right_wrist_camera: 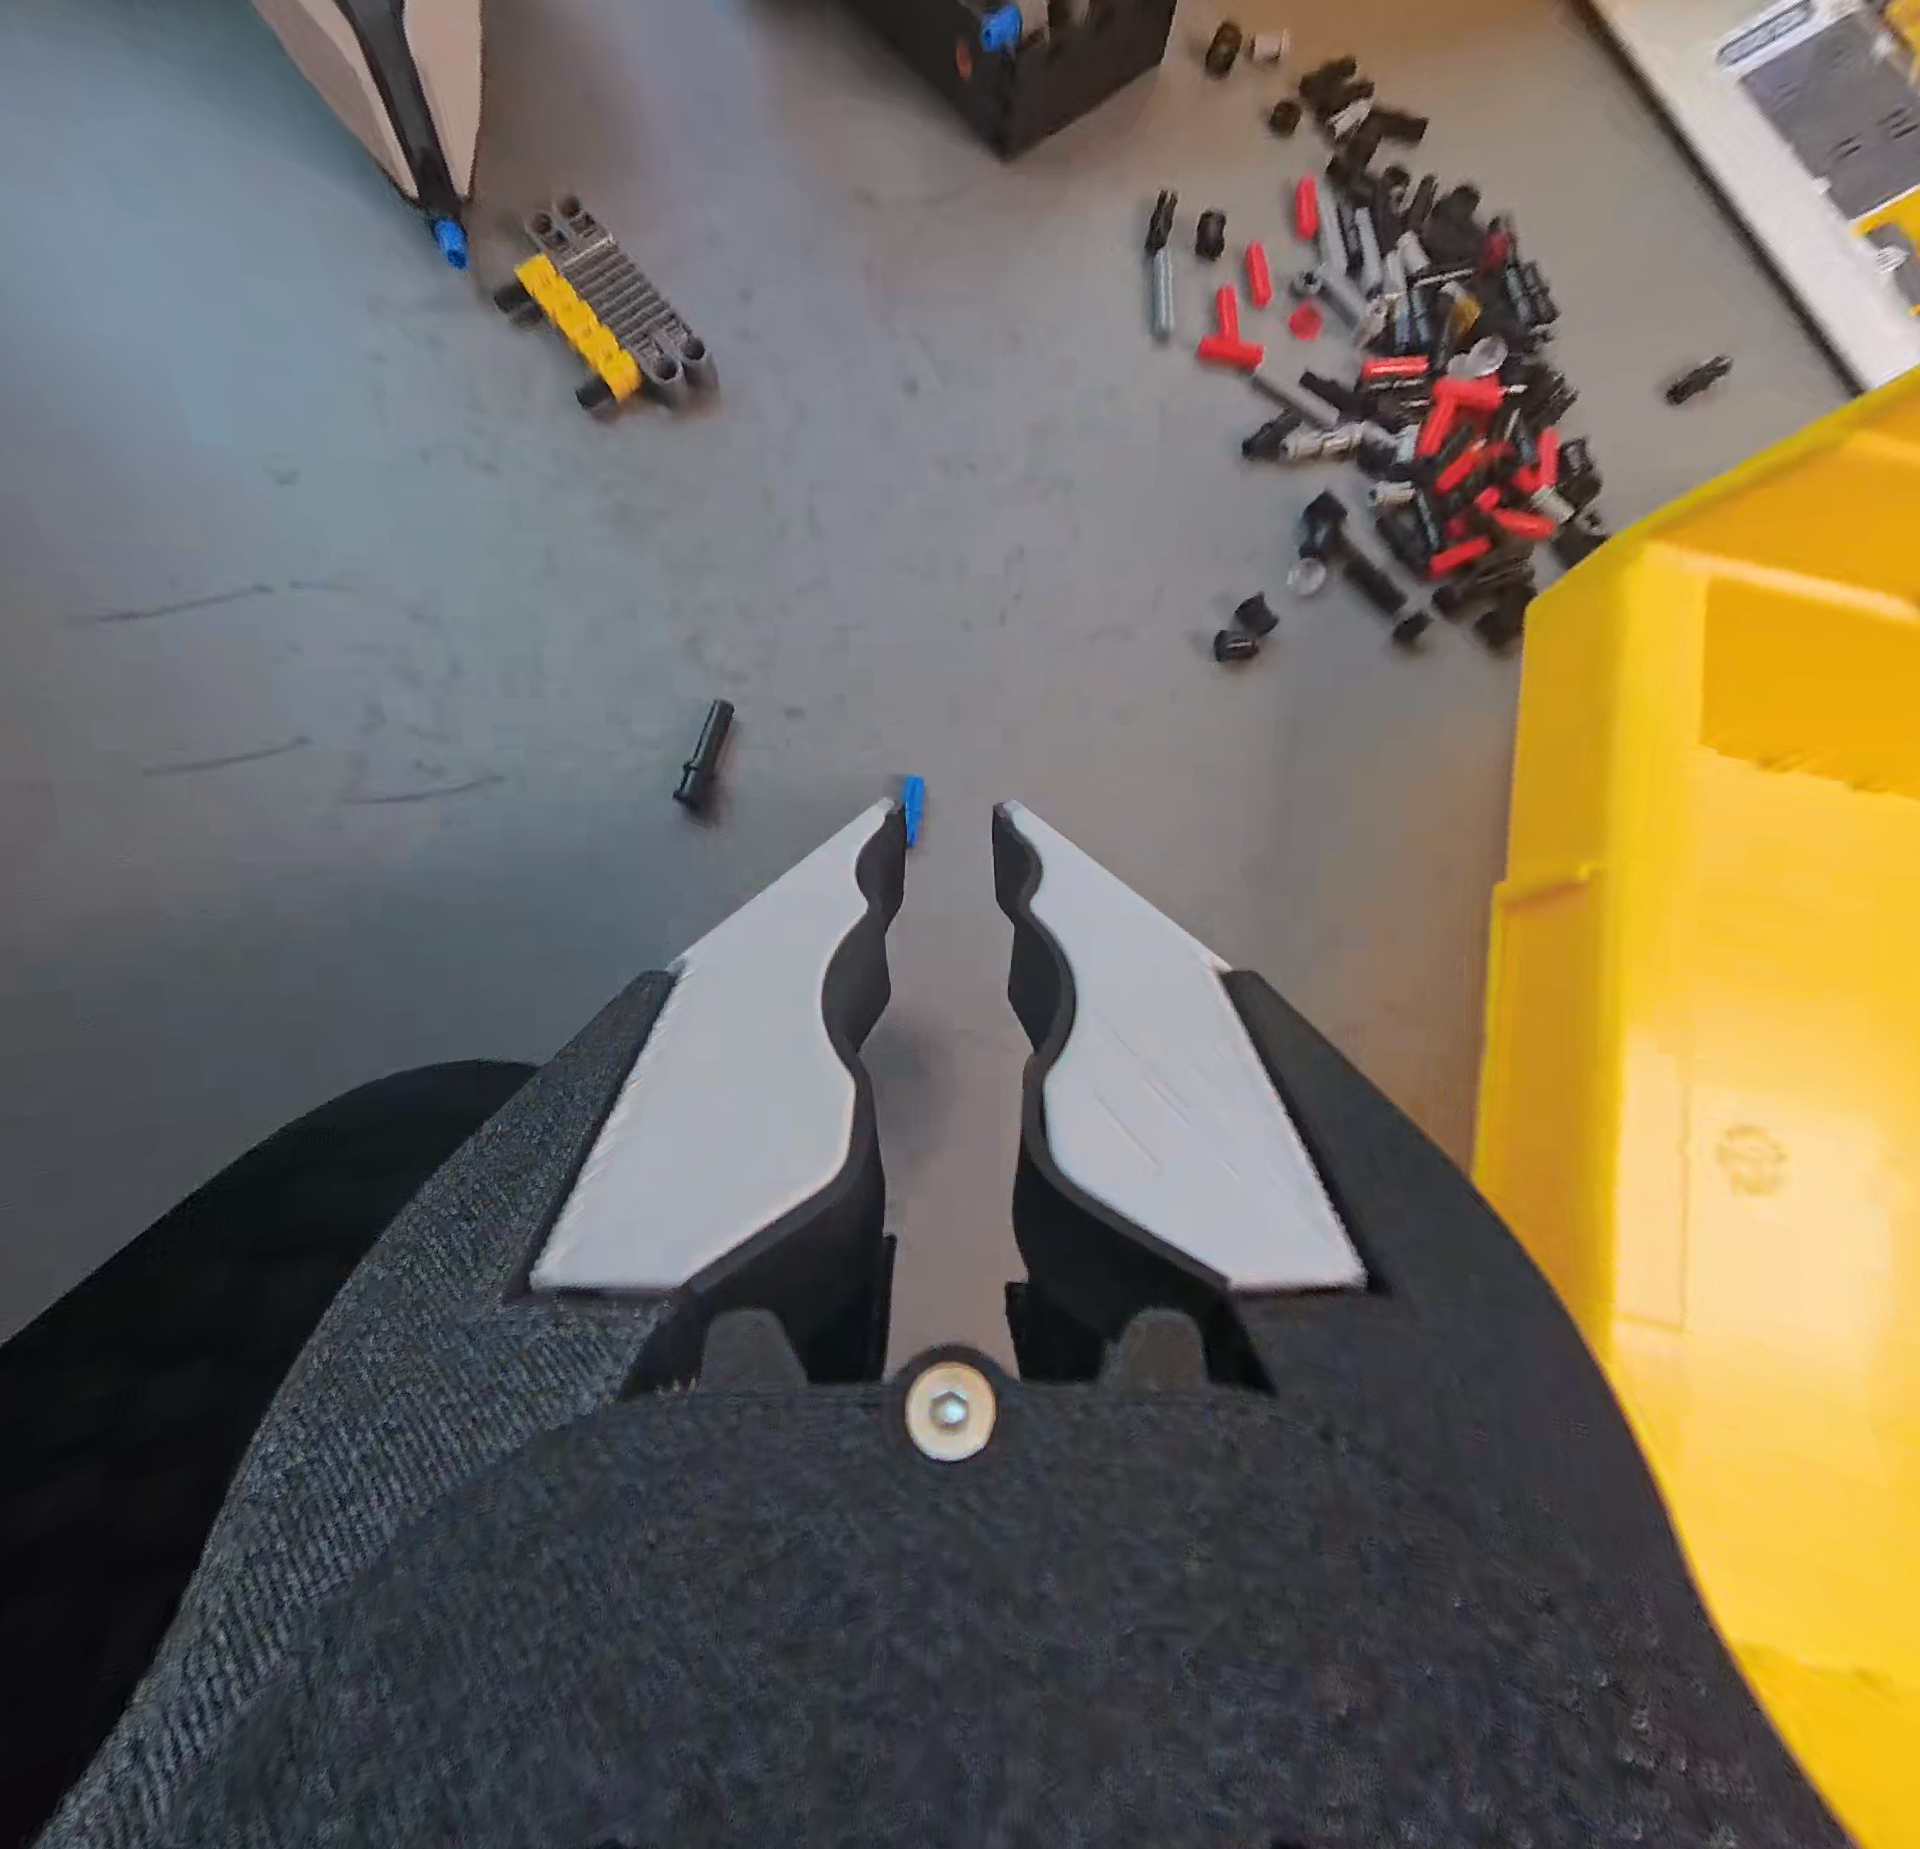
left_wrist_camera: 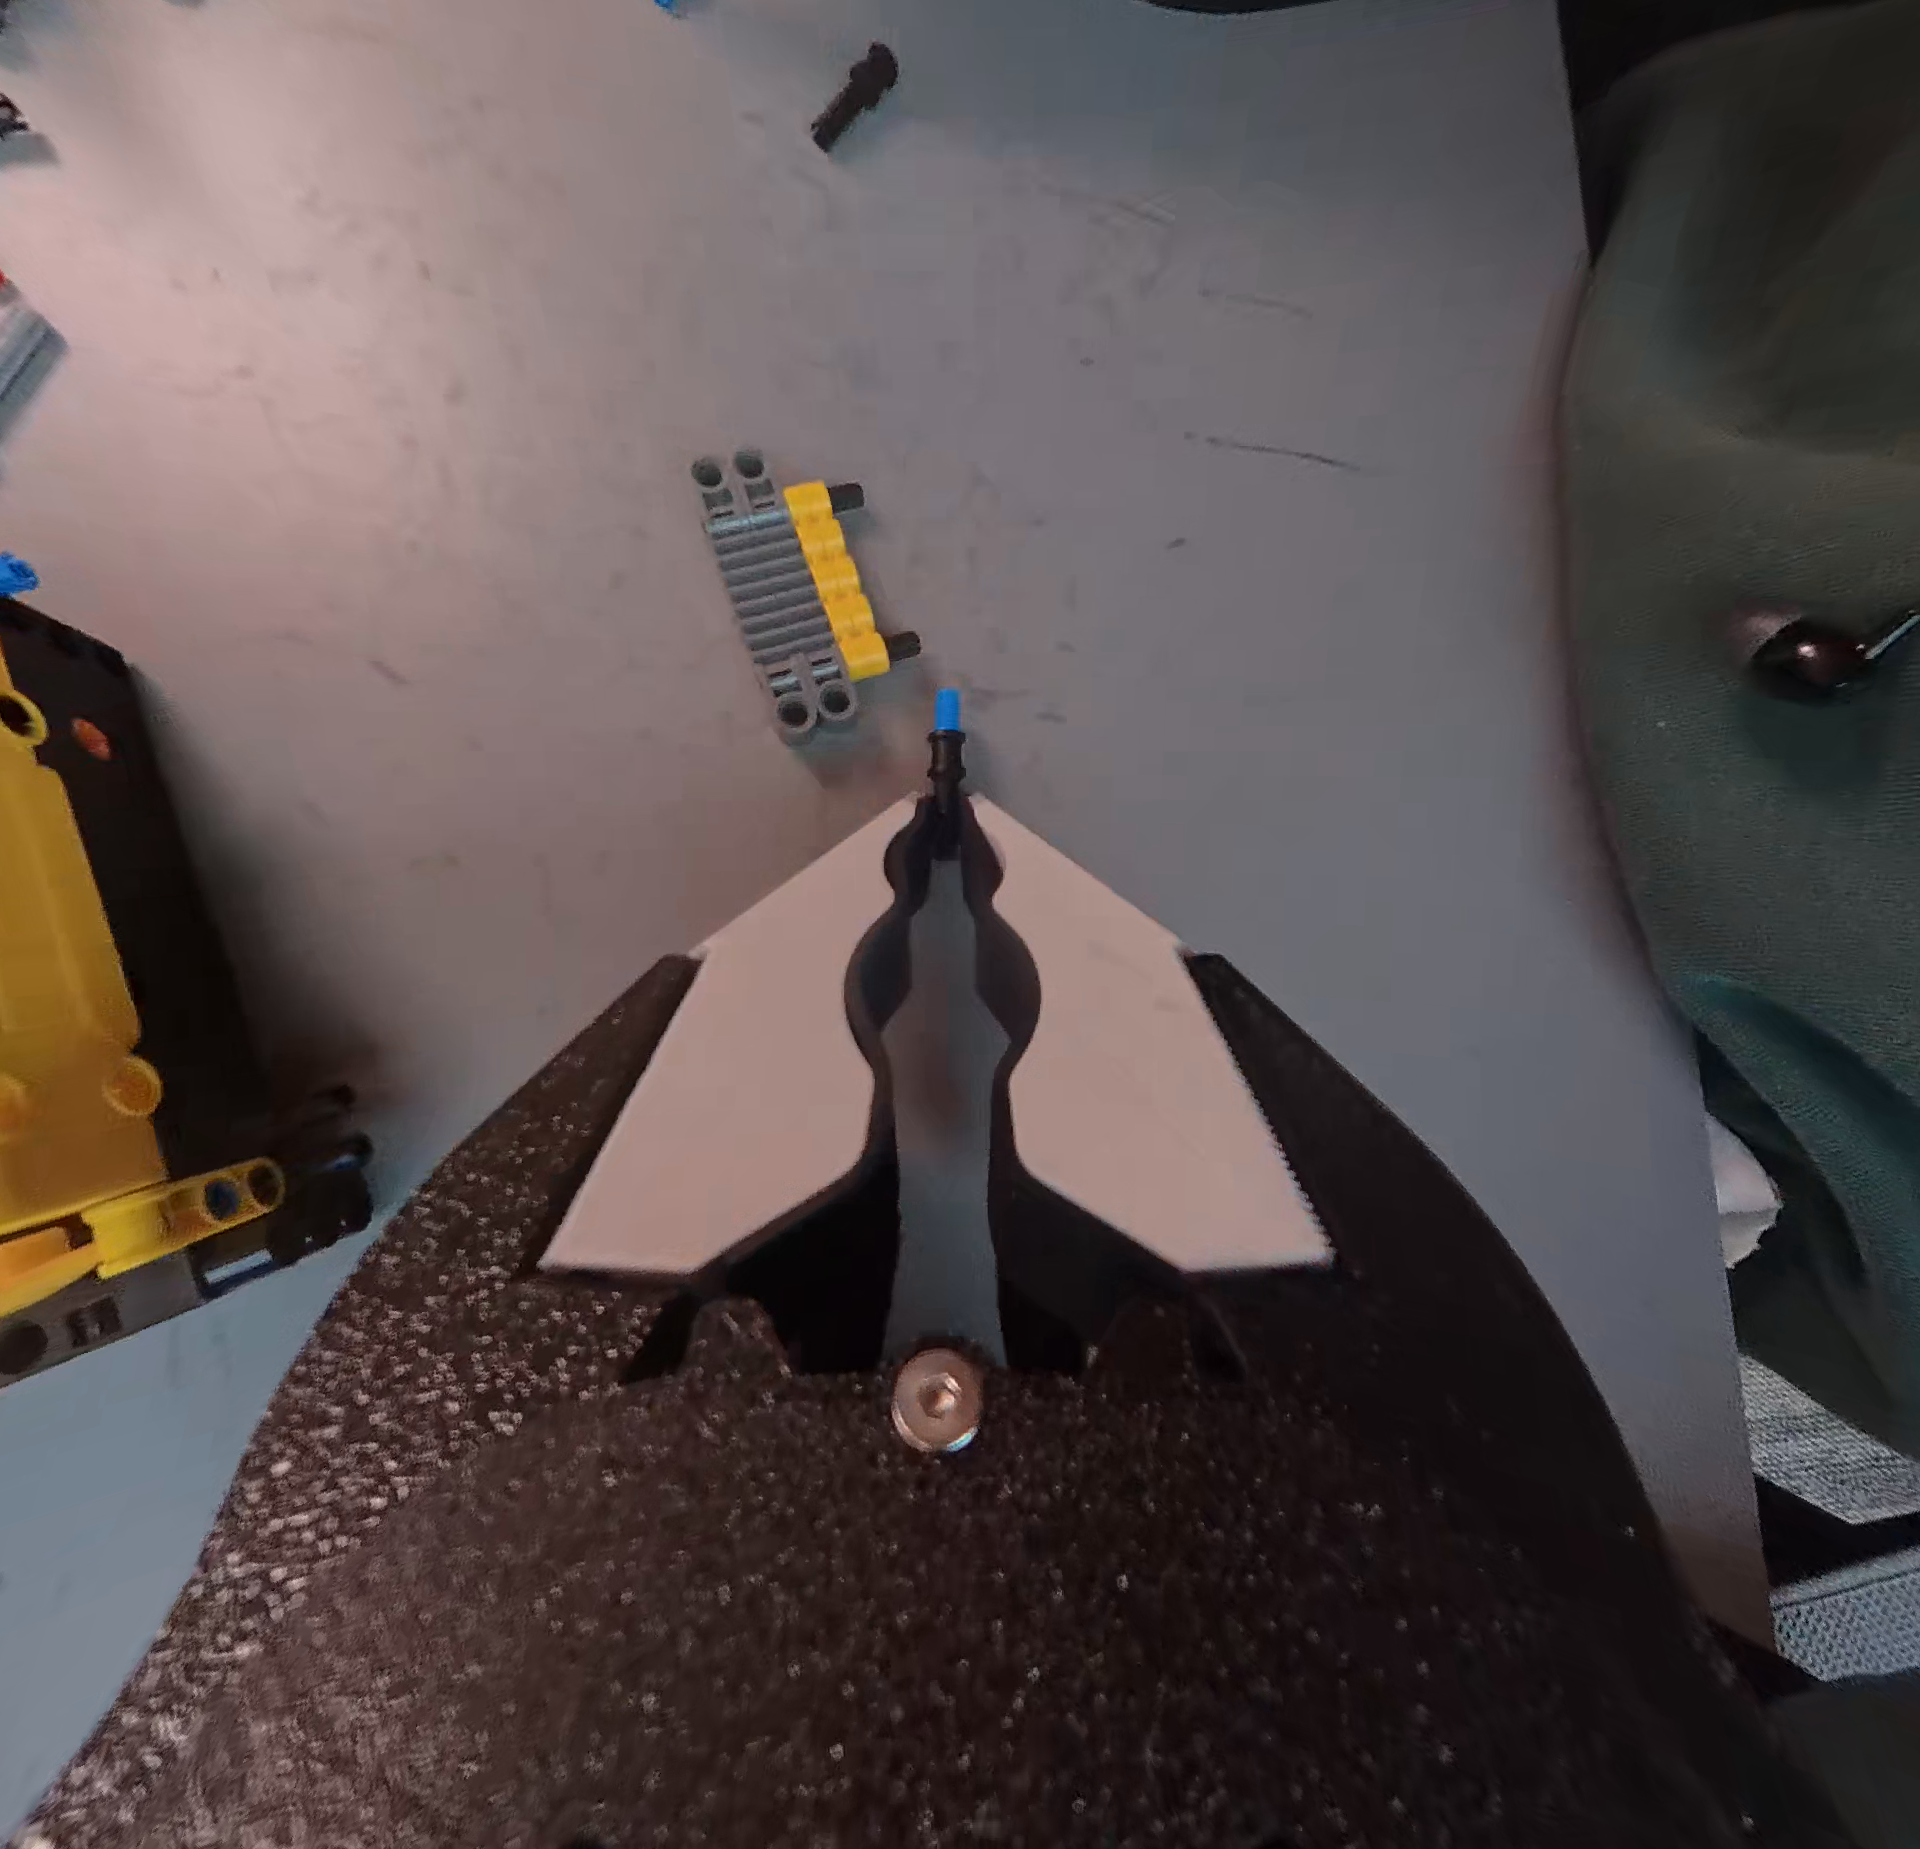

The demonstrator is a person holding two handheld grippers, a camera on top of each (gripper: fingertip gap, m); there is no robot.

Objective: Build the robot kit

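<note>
Left gripper point(left_wrist_camera: 943, 807): clenched on a black-and-blue pin point(left_wrist_camera: 945, 734) jutting past its tips.
Grey-and-yellow brick assembly point(left_wrist_camera: 792, 594): on the table point(left_wrist_camera: 1195, 365), just beyond that pin.
Right gripper point(right_wrist_camera: 945, 812): released; small blue pin point(right_wrist_camera: 913, 808) at left fingertip.
Loose black pin point(right_wrist_camera: 704, 754): nearby, left.

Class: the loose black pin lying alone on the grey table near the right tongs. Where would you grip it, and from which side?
Grip the black pin at mid-shaft, coming from above with the right tongs turned so the jaws close across its length. It lies flat, slim, with bare table on both sides.
</note>
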